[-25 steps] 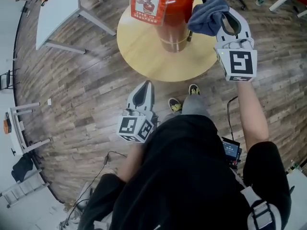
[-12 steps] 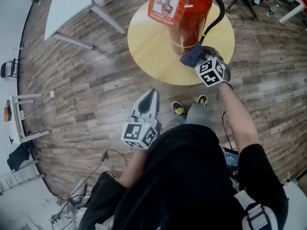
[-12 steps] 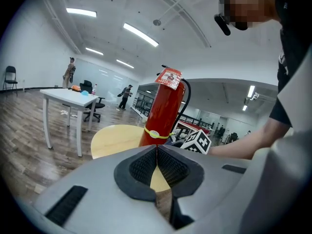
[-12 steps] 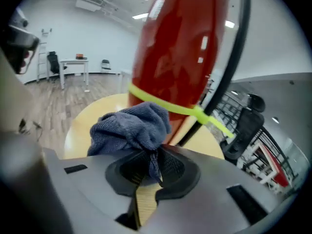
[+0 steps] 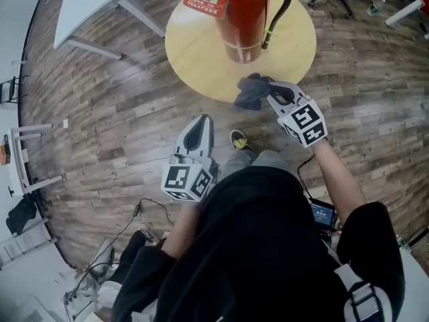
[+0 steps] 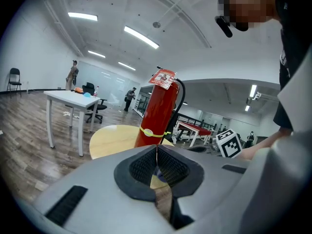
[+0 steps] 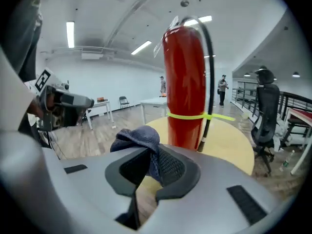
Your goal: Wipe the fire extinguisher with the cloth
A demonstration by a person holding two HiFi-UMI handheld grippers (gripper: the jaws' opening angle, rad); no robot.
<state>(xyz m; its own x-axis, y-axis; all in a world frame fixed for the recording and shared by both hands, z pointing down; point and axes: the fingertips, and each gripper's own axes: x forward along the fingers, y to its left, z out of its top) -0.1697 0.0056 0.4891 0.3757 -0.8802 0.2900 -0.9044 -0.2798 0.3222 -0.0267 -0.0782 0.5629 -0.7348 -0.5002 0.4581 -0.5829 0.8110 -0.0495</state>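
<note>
We are gripping the dark blue cloth (image 5: 251, 94) in our right gripper (image 5: 271, 94), jaws clenched on its folds, at the near edge of the round yellow surface (image 5: 194, 52). The red fire extinguisher (image 5: 244, 15) is standing upright on that surface, apart from the cloth. Our left gripper (image 5: 202, 121) is hovering over the wooden floor (image 5: 100, 113), jaws pressed together on nothing.

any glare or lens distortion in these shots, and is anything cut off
Head view: the wide lens bends the wooden plank floor into curves, and the red fire extinguisher is cut off at the top edge. Left gripper view: dark rounded corners, and bright ceiling strip lights that do not wash out the scene. Right gripper view: the same dark corners, with the dark blue cloth clear up close.
</note>
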